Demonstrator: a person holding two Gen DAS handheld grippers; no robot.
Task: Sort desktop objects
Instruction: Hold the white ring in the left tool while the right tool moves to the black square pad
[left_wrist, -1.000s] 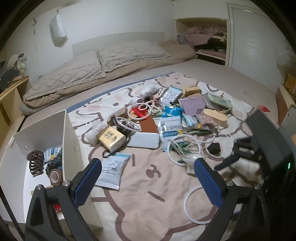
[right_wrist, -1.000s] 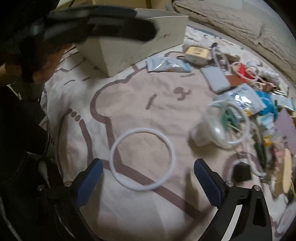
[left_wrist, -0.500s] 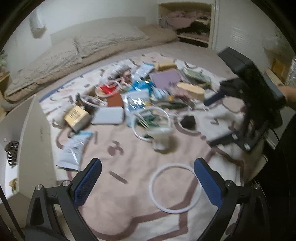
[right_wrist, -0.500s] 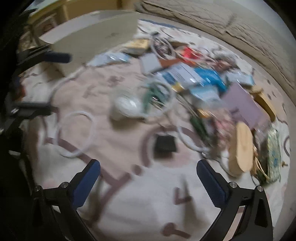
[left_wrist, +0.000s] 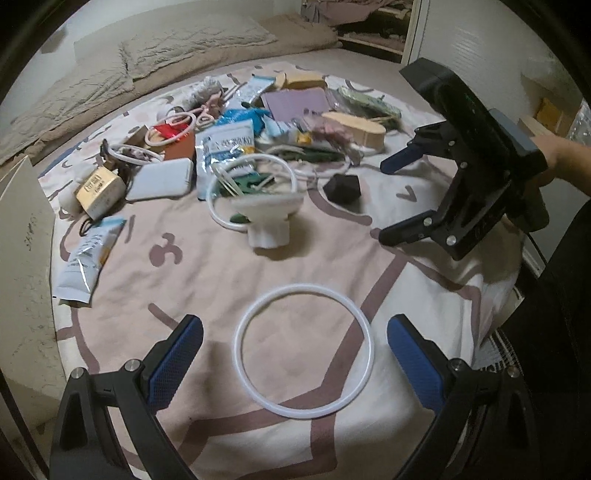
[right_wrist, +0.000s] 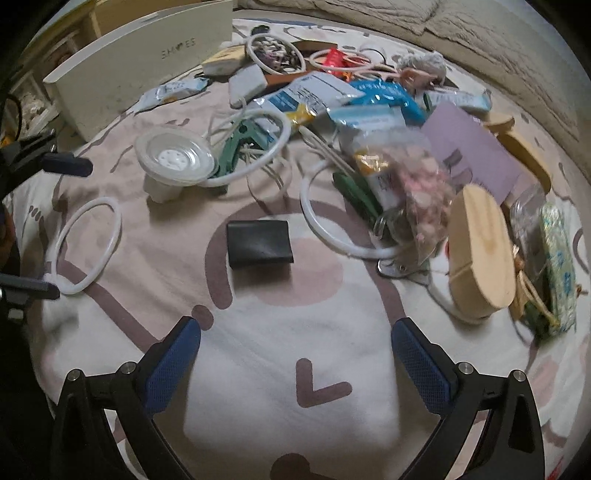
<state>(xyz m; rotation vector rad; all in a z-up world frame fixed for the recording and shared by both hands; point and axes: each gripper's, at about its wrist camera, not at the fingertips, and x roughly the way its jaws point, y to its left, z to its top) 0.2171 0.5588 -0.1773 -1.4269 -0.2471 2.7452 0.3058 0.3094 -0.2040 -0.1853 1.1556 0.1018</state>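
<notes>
A heap of small objects lies on a patterned blanket on a bed. A white ring (left_wrist: 303, 350) lies flat just ahead of my left gripper (left_wrist: 294, 365), which is open and empty, its blue pads on either side of the ring's near half. The ring also shows in the right wrist view (right_wrist: 86, 244). A black pouch (right_wrist: 259, 243) lies ahead of my right gripper (right_wrist: 295, 363), which is open and empty. The right gripper (left_wrist: 391, 201) also shows in the left wrist view, near the pouch (left_wrist: 342, 188). A white funnel-shaped cup (left_wrist: 269, 216) stands beyond the ring.
A white box (right_wrist: 140, 64) stands at the left of the heap; its wall shows in the left wrist view (left_wrist: 22, 266). Packets, a white power bank (left_wrist: 160, 181), a wooden oval piece (right_wrist: 482, 254), a purple card (right_wrist: 469, 151) and more rings fill the heap. Pillows lie beyond.
My left gripper has swung right and come close over the white ring. My right gripper has swung away from the ring to face the black pouch and the heap.
</notes>
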